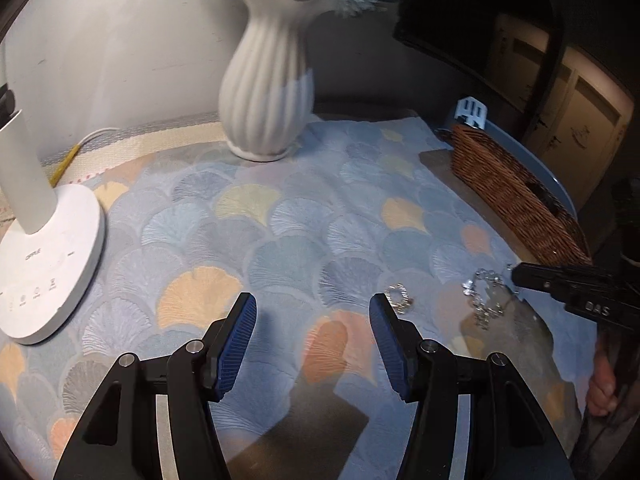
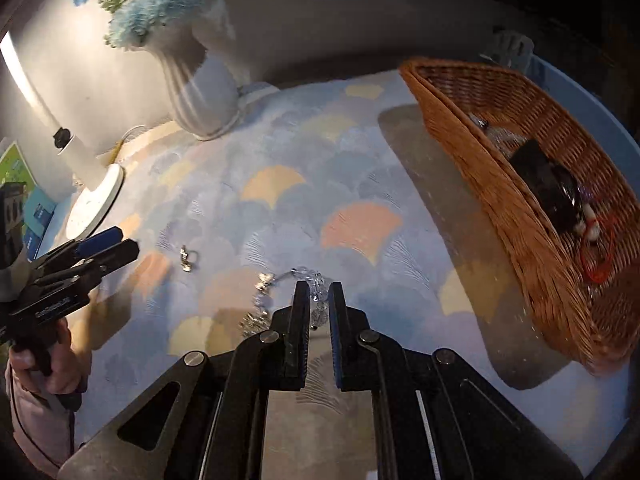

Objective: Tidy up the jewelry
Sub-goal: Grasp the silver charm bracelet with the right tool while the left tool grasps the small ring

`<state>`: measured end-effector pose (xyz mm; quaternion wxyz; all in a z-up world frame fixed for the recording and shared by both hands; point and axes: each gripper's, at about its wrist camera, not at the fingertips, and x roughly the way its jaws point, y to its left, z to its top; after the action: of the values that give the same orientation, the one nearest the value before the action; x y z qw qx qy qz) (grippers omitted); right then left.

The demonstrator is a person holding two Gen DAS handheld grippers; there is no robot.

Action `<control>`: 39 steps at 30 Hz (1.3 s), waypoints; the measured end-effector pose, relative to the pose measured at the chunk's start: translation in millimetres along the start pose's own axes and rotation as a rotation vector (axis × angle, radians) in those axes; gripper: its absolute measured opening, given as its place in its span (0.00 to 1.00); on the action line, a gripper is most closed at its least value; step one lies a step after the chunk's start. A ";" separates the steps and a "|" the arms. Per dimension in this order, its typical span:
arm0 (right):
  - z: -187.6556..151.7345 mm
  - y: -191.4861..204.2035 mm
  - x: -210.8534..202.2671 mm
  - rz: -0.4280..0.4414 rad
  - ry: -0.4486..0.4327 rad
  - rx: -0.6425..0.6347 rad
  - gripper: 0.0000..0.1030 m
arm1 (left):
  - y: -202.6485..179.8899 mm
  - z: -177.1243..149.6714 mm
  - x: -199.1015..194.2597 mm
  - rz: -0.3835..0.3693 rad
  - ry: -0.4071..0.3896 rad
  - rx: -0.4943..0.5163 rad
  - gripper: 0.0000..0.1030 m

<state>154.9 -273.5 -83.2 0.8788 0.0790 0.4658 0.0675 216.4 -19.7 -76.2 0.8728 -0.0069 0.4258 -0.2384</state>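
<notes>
Left wrist view: left gripper at 6 o'clock, blue-padded fingers spread wide, holding nothing, hovering over the scallop-patterned cloth. Small silver ring-like piece lying on the cloth just beside the right-hand fingertip, at about 4 o'clock; whether touching it, cannot tell. Crystal bracelet loose on the cloth further toward 3 o'clock, with the right gripper reaching in from the 3 o'clock edge, tip at the chain. Wicker basket at 2 o'clock. White ribbed vase at 12 o'clock, white lamp base at 9 o'clock.

Right wrist view: right gripper at 6 o'clock, fingers drawn close with a narrow gap, clear beads of the crystal bracelet lying between the tips; rest of the chain trailing toward 8 o'clock on the cloth. Firm pinch or not, cannot tell. Small silver piece at 9 o'clock, apart from the bracelet. Left gripper at the 9 o'clock edge, held in a hand. Basket at 2 o'clock, holding a black object and a red cord.
</notes>
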 end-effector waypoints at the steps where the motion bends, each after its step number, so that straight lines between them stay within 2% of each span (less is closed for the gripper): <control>1: -3.5 -5.2 -1.9 0.016 -0.002 0.011 0.12 | -6.9 -0.7 -0.3 -0.023 0.004 0.019 0.59; 3: -11.3 -13.0 -6.2 0.044 -0.008 0.017 0.14 | -20.6 -1.2 2.6 -0.066 0.033 0.049 0.59; 4: -15.3 -15.2 -7.4 0.055 -0.012 0.014 0.18 | -26.9 -1.0 5.0 -0.079 0.047 0.060 0.59; 5: -19.5 -17.0 -8.4 0.064 -0.013 0.010 0.25 | -32.5 -0.8 7.9 -0.084 0.059 0.069 0.59; 7: -28.3 -19.2 -8.5 0.080 -0.017 0.004 0.30 | -40.1 0.1 15.6 -0.071 0.083 0.083 0.59; 9: -30.5 -20.8 -11.5 0.105 -0.030 0.003 0.30 | -43.0 1.4 23.8 -0.056 0.105 0.082 0.57; 12: -29.0 -23.3 -10.3 0.134 -0.030 0.019 0.31 | -44.7 6.2 33.6 -0.054 0.118 0.070 0.48; 17: -30.5 -24.1 -8.8 0.148 -0.037 0.014 0.34 | -49.3 10.3 42.5 -0.045 0.112 0.071 0.44; 21: -32.6 -15.8 -7.6 0.143 -0.035 -0.033 0.39 | -48.2 11.4 43.5 -0.052 0.107 0.067 0.29; 23: -32.4 -8.6 -6.5 0.115 -0.032 -0.067 0.40 | -47.5 11.1 44.2 -0.058 0.110 0.066 0.14; 26: -28.9 -6.1 -8.7 0.074 -0.057 -0.075 0.40 | -47.9 10.2 43.0 -0.052 0.101 0.068 0.11; 28: -21.3 -7.4 -7.0 0.054 -0.056 -0.083 0.40 | -47.1 9.7 40.8 -0.055 0.091 0.061 0.11; 30: -13.0 -7.2 0.5 -0.001 -0.024 -0.096 0.40 | -44.4 9.5 38.2 -0.061 0.080 0.049 0.11; 33: -7.0 1.2 13.5 -0.035 0.013 -0.133 0.39 | -42.4 9.5 35.7 -0.075 0.068 0.040 0.11; 36: -12.9 21.7 18.8 -0.122 -0.010 -0.236 0.38 | -42.9 8.9 34.4 -0.083 0.062 0.041 0.11; 37: -16.2 29.0 18.7 -0.148 -0.020 -0.274 0.30 | -42.6 8.5 33.3 -0.085 0.058 0.041 0.11; 38: -19.8 37.2 18.5 -0.155 -0.016 -0.318 0.15 | -41.7 7.7 31.7 -0.087 0.054 0.039 0.11; 39: -21.9 43.2 17.9 -0.171 -0.009 -0.344 0.12 | -41.3 7.5 30.8 -0.090 0.052 0.037 0.11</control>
<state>144.8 -226.1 -101.0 0.8840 -0.1118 0.4485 0.0707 221.2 -70.7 -85.3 0.8498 -0.0038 0.4434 -0.2852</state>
